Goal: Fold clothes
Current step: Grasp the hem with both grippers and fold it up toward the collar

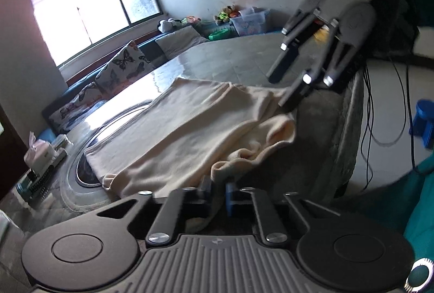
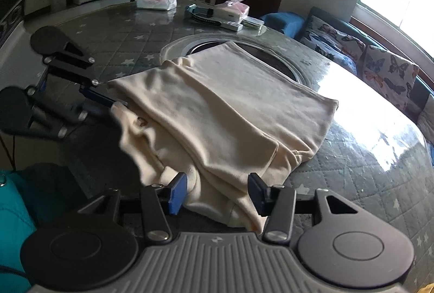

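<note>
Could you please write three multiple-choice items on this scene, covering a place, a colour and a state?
1. Where does the cream garment lie?
A. on the sofa
B. on the round table, partly over its central ring
C. on the floor

2. What colour are the right gripper pads?
A. blue
B. red
C. white

3. How does the left gripper stand?
A. wide open
B. shut on the garment's edge
C. out of view

Answers: B, the cloth overlaps the ring; A, both pads show blue; B, cloth is pinched between its fingers.
</note>
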{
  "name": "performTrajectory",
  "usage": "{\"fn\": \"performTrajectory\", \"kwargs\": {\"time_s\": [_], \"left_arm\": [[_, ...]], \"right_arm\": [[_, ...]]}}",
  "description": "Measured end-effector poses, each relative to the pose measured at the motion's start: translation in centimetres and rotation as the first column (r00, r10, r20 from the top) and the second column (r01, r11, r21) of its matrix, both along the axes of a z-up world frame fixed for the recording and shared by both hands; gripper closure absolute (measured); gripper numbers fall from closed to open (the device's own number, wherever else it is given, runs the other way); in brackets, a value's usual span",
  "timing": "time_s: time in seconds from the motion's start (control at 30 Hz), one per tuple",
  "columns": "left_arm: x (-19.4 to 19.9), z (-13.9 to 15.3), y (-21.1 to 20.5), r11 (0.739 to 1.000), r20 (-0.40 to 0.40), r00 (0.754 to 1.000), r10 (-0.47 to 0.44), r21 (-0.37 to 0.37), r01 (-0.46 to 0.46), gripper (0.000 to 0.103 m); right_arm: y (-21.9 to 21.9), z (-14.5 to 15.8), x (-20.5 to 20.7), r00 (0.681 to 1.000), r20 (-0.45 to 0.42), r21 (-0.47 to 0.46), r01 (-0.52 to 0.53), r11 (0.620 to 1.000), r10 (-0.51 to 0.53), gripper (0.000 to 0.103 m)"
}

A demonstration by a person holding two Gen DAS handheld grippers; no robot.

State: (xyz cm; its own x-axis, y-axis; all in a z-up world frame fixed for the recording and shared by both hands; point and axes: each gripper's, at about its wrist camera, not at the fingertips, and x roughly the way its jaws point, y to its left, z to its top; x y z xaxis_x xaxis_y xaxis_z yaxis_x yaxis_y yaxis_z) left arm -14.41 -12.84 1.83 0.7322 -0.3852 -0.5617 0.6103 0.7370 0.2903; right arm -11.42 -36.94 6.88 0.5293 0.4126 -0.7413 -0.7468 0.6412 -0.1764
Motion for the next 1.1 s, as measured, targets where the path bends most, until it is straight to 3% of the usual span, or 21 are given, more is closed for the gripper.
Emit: {"fn": "performTrajectory", "kwargs": {"time_s": [0.23,0.47,0.57,0.63,0.73,0.9,1.03,1.1], "left_arm": [[2.7,2.1,1.1,0.991,-0.026,0.996,0.082,-0.106,-0.084,0.095],[4.6,2.7,1.6,0.979,-0.082,0.991,0.104,-0.165,-0.116,0.095],[5.1,2.6,1.9,0.977,-0.102,0.989,0.109,-0.175,-0.126,0.095],[5.3,2.5,2.0,0.975,-0.112,0.988,0.111,-0.18,-0.13,0.095],[5.4,2.3,2.3,0.973,-0.127,0.986,0.11,-0.187,-0.133,0.095],[4.6,2.4,3.1,0.973,-0.126,0.987,0.098,-0.196,-0.122,0.089],[3.5,2.1,3.4,0.984,-0.096,0.991,0.095,-0.144,-0.108,0.075],[3.2,1.8,3.5,0.987,-0.097,0.991,0.095,-0.123,-0.106,0.074]], "right_arm": [[0.2,0.1,-0.9,0.997,0.017,-0.019,-0.072,0.997,0.072,0.044],[2.2,-1.4,0.0,0.99,0.069,-0.025,-0.125,0.992,0.126,0.045],[3.0,-2.2,1.0,0.987,0.069,-0.036,-0.141,0.989,0.143,0.053],[3.2,-2.4,1.6,0.989,0.056,-0.034,-0.138,0.99,0.14,0.07],[3.0,-2.1,2.8,0.992,0.008,0.004,-0.124,0.992,0.124,0.085],[2.5,-0.9,4.6,0.995,-0.051,0.072,-0.083,0.994,0.087,0.089],[2.4,-0.4,5.5,0.996,-0.059,0.091,-0.067,0.994,0.072,0.089],[2.5,-0.2,5.9,0.996,-0.063,0.098,-0.056,0.994,0.062,0.089]]}}
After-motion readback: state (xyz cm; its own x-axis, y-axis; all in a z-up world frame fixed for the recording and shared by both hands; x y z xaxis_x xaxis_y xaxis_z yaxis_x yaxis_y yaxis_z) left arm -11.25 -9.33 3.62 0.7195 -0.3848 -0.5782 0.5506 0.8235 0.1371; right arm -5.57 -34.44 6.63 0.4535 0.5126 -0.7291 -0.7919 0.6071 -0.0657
